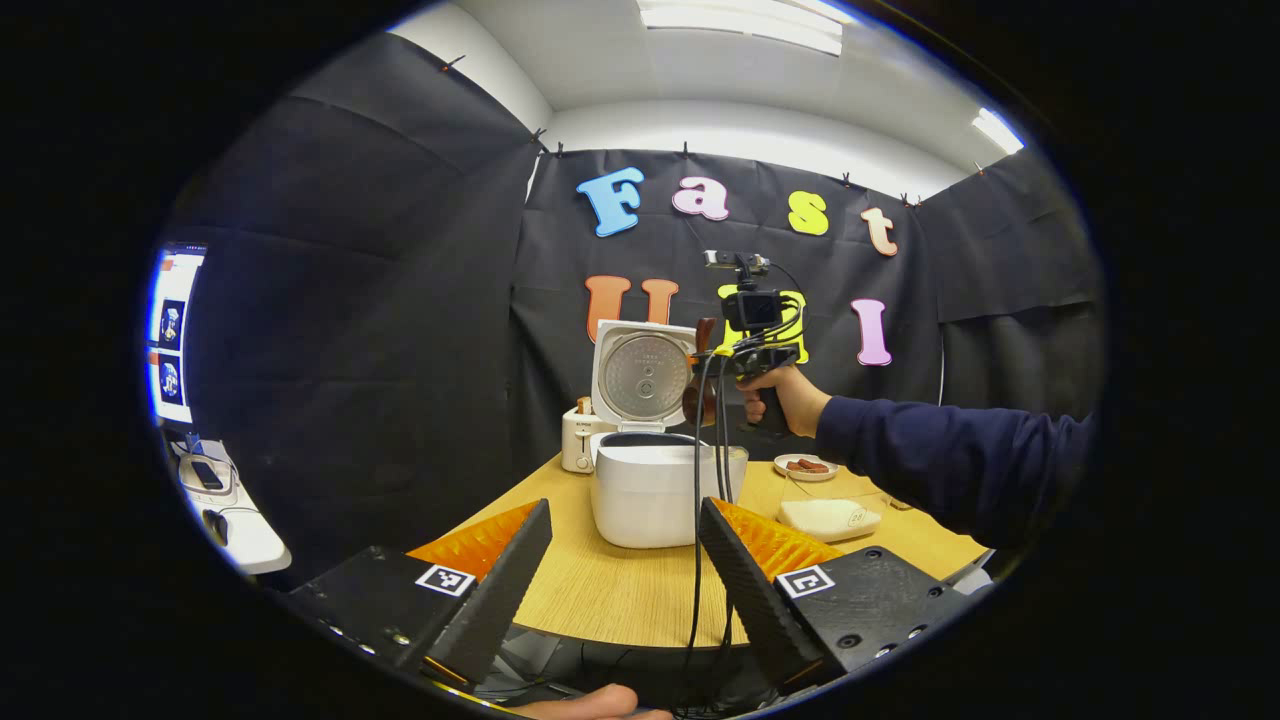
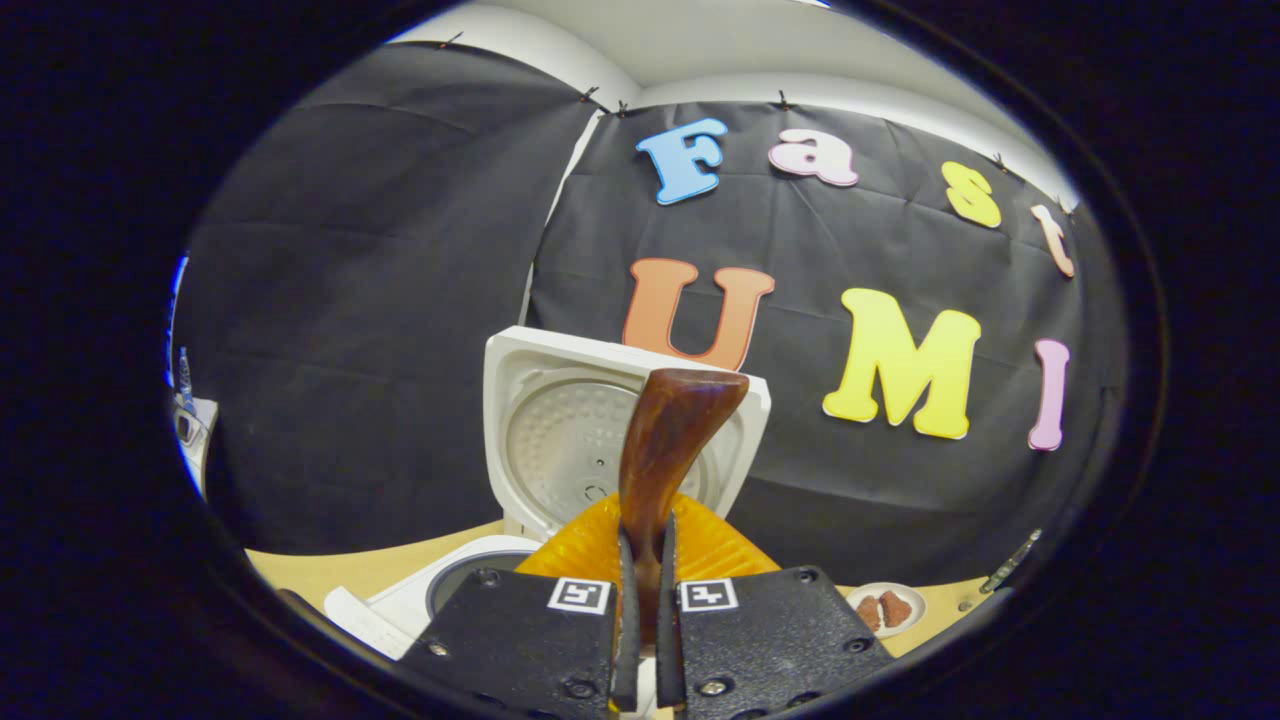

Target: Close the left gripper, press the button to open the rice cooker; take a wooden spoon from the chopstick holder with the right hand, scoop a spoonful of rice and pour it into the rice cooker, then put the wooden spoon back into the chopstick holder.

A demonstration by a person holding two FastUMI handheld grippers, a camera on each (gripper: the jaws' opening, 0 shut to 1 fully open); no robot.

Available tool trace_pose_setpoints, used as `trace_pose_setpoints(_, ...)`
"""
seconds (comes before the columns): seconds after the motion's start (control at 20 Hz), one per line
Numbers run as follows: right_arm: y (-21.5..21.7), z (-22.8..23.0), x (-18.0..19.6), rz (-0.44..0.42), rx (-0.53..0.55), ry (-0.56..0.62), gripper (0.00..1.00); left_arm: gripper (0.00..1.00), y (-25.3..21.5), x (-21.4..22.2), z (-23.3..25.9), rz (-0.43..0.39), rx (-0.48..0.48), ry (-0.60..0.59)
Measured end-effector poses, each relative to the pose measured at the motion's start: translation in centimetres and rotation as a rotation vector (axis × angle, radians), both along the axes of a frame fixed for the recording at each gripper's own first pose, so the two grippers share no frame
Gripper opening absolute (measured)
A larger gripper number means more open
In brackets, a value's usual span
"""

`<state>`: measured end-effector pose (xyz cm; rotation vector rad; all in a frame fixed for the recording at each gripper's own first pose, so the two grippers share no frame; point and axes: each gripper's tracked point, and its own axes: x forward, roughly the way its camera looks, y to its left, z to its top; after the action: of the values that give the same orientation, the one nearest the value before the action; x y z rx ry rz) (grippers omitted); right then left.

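**Spoon held above the open rice cooker**

The right gripper (image 2: 645,600) is clenched on the wooden spoon (image 2: 668,440), held above the rice cooker (image 1: 650,490), whose lid (image 1: 640,375) stands open. The left gripper (image 1: 625,570) is released, fingers spread, in front of the cooker on the table (image 1: 620,600).

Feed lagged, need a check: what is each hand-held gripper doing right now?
Left hand-held gripper: open, holding nothing.
Right hand-held gripper: shut on the wooden spoon, raised above the open rice cooker.
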<state>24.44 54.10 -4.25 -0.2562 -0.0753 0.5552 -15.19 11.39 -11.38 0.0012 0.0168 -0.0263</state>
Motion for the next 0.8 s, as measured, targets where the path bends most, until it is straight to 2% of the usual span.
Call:
trace_pose_setpoints(0.45,-13.3,4.8,-1.1,-0.062,0.145,0.017,0.12,0.94,-3.4,0.5,1.8,-0.017,-0.026,-0.03)
trace_pose_setpoints(0.8,-27.8,8.1,-1.6,-0.148,0.267,0.022,0.12,0.94,-7.7,1.3,3.4,-0.06,-0.001,-0.059)
